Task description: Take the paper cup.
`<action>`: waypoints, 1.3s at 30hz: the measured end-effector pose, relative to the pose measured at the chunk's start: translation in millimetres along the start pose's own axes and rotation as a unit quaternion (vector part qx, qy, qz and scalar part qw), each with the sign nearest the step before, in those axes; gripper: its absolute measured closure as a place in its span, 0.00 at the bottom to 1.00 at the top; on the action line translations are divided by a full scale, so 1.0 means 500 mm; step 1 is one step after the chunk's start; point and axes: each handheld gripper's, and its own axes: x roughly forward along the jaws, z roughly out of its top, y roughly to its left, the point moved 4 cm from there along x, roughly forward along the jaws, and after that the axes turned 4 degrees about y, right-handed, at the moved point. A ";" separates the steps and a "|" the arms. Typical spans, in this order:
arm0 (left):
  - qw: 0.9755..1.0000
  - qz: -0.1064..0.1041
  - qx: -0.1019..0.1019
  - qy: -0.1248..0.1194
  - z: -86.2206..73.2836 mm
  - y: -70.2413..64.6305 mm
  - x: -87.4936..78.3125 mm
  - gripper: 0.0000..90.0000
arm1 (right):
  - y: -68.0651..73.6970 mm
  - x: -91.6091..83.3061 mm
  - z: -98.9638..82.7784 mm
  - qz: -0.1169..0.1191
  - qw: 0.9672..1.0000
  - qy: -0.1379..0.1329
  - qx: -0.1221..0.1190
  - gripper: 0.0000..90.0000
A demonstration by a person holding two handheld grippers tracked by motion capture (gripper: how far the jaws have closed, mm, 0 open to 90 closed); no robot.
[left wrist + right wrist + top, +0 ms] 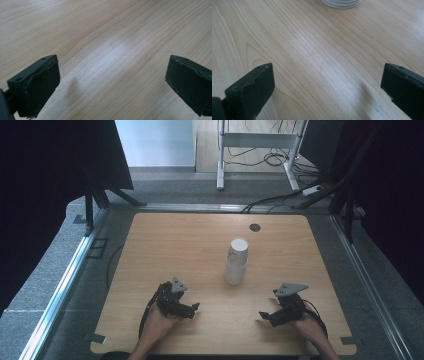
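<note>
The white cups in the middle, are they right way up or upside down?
Upside down: the stack of cups rests on its wide rims, narrow closed base on top.

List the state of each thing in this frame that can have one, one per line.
Stack of paper cups: upside down, nested, standing on the table, untouched.
Left gripper: open, empty, fingers wide apart, low over the wood.
Right gripper: open, empty, fingers wide apart, pointed towards the cups.

A short stack of white paper cups (236, 261) stands upside down, mouths on the wooden surface (165, 250). It sits near the middle, leaning slightly.
</note>
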 end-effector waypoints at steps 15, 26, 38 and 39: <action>0.999 -0.036 0.018 -0.015 0.041 -0.009 -0.010 0.00 | -0.003 -0.021 0.037 0.010 1.000 -0.005 0.007 0.00; 0.998 -0.039 0.034 -0.025 0.082 -0.011 -0.010 0.00 | -0.013 -0.034 0.066 0.010 1.000 0.001 0.004 0.00; 0.997 -0.036 0.062 -0.029 0.117 -0.018 0.005 0.01 | -0.018 -0.047 0.113 0.018 1.000 0.002 0.006 0.00; 0.997 -0.036 0.063 -0.030 0.120 -0.018 0.006 0.01 | -0.019 -0.048 0.116 0.018 1.000 0.002 0.006 0.00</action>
